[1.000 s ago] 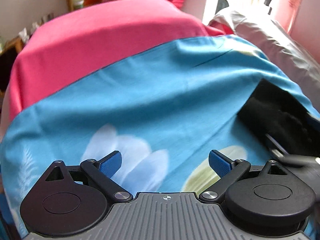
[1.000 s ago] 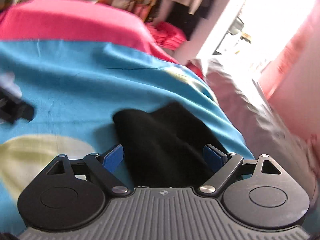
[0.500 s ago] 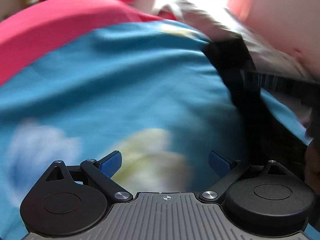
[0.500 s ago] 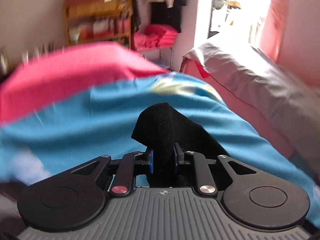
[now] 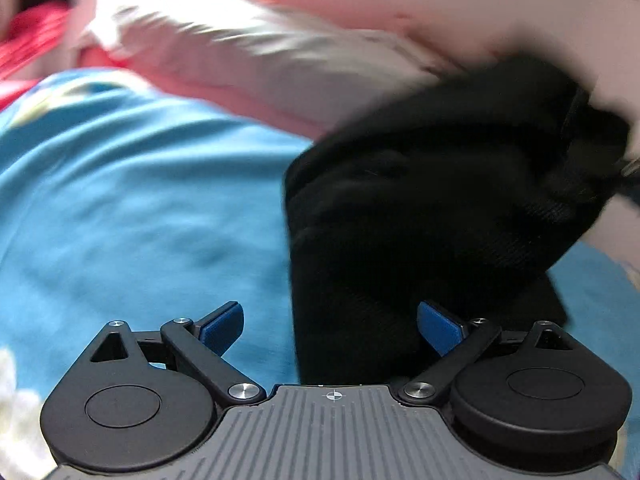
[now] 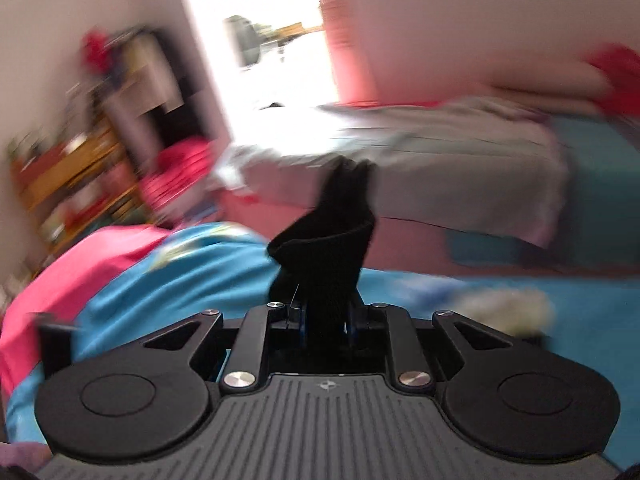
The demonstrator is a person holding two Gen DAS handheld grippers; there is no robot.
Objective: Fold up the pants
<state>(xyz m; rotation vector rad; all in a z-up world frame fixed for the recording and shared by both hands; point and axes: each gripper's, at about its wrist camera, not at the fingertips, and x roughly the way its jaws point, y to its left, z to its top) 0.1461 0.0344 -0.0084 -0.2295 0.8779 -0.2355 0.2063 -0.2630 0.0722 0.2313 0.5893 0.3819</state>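
Holding the black pants (image 6: 326, 240) up w/ the right gripper (image 6: 324, 324), pads pinched tight on a bunched bit of cloth (jaws just closed on it, cloth betw. them). Sticking up and away from the fingers in the right wrist view, long way running forward, top end flopping over. Hanging just ahead of the left gripper (image 5: 330, 328) too, a bit to its right side: dark cloth (image 5: 432, 208) betw. the two blue pads (image 5: 222, 322) but not squeezed, jaws spread wide, nothing grabbed. Looks like the left one is nearest the low loose edge, so prob. next grab goes there, straight ahead. Soft knit stuff, thick, floppy, no stiff shape, folds and sags on its own. Under it a smooth blue bedsheet (image 5: 140, 200) w/ pale flower prints, a pink sheet (image 6: 68, 276) part off to the side, gray blanket (image 6: 460, 152) further back. All quite blurry, so seams and waistband can't be told apart.
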